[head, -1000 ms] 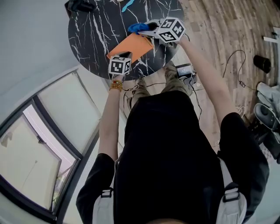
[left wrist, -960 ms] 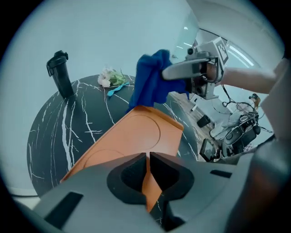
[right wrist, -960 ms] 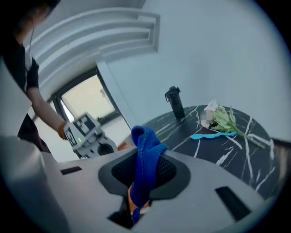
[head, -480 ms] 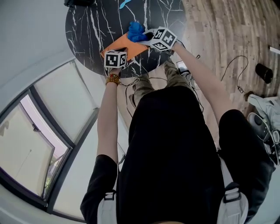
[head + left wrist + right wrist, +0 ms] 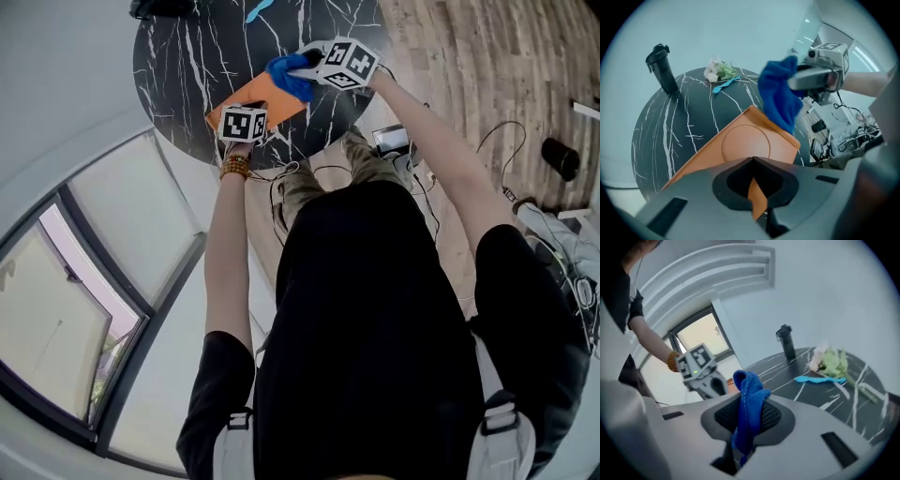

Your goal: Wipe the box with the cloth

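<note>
A flat orange box (image 5: 258, 98) lies on the round black marble table (image 5: 187, 75). My left gripper (image 5: 247, 106) is shut on the box's near edge; in the left gripper view the orange edge (image 5: 757, 199) shows pinched between the jaws. My right gripper (image 5: 306, 64) holds a blue cloth (image 5: 289, 77) over the box's far right corner. Its jaws have just been opening a little, and the cloth (image 5: 749, 404) is still clamped between them. From the left gripper view the cloth (image 5: 780, 98) hangs down to the box (image 5: 740, 140) rim.
A black bottle (image 5: 663, 70), a small bunch of flowers (image 5: 719, 71) and a light blue utensil (image 5: 724, 84) sit at the table's far side. Cables and devices (image 5: 398, 141) lie on the wooden floor to the right. A window is at the left.
The right gripper has come down with the blue cloth, which now hangs against the box's far right corner. The left gripper stays at the box's near edge.
</note>
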### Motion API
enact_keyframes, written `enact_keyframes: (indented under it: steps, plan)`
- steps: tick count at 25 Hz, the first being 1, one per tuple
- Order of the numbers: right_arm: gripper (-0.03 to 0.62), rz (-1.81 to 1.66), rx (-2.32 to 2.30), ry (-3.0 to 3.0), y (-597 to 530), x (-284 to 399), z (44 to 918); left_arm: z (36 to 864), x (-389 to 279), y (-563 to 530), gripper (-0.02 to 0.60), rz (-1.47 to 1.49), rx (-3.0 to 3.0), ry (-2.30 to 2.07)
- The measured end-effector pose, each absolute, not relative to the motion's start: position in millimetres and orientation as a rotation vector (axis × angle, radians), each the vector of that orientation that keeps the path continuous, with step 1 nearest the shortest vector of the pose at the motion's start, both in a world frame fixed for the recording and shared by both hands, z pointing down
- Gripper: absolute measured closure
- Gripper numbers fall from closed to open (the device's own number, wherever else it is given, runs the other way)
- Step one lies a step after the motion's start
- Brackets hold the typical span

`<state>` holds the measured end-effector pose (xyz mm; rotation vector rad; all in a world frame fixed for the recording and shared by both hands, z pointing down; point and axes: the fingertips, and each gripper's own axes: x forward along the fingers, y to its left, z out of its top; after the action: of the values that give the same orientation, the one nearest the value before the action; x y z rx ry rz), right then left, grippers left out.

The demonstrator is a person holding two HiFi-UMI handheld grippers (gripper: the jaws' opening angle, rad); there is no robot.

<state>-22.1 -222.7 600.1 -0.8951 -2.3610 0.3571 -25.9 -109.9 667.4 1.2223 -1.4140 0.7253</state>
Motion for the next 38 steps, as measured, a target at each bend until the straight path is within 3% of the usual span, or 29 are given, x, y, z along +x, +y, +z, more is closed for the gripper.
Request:
enact_keyframes:
  steps: [4,8,15,17,24,26,27,29,31,32,33,38]
  plan:
    - [0.54,0.101,-0.775,-2.309,-247.3,-77.1,620.2,666.5,-26.3,-110.1,0.577,0.682,1.183,-1.454]
    - [0.568,0.117,-0.846,-2.216,-203.0,-62.6,650.2,667.2,-25.8,-108.1,0.577,0.666,1.171,-1.458]
    - [0.556,0.198,-1.212,-1.966,-141.1,88.9,666.0,664.1,-29.9,-105.9,0.577,0.621,1.163,-1.503]
    - [0.549,0.235,-1.267,-1.967,-143.7,101.4,656.5,664.5,-28.7,-106.7,0.577,0.618,1.167,-1.503]
    - [0.549,0.735,-1.414,-2.241,-177.4,-10.0,511.6,664.5,-28.3,-109.3,0.577,0.636,1.17,-1.512]
    - [0.549,0.844,-1.323,-2.222,-179.6,-32.9,511.8,665.5,-28.5,-107.9,0.577,0.64,1.167,-1.517]
    - [0.549,0.769,-1.251,-2.172,-175.8,-33.5,536.6,665.5,-27.8,-107.0,0.577,0.635,1.166,-1.518]
    - [0.532,0.297,-1.145,-2.079,-167.3,-12.8,605.9,665.7,-25.6,-105.2,0.577,0.62,1.165,-1.52]
    - [0.477,-0.162,-1.099,-2.089,-171.8,6.6,637.3,665.2,-25.2,-105.9,0.577,0.618,1.168,-1.521]
    - [0.418,-0.263,-1.069,-2.139,-178.3,7.8,634.9,663.8,-27.0,-106.9,0.577,0.621,1.171,-1.525]
    - [0.363,-0.313,-1.034,-2.194,-186.3,5.8,627.4,662.5,-29.0,-107.9,0.577,0.62,1.177,-1.532]
    - [0.342,-0.19,-0.95,-2.265,-181.1,-15.2,614.8,663.4,-30.6,-106.4,0.577,0.596,1.185,-1.552]
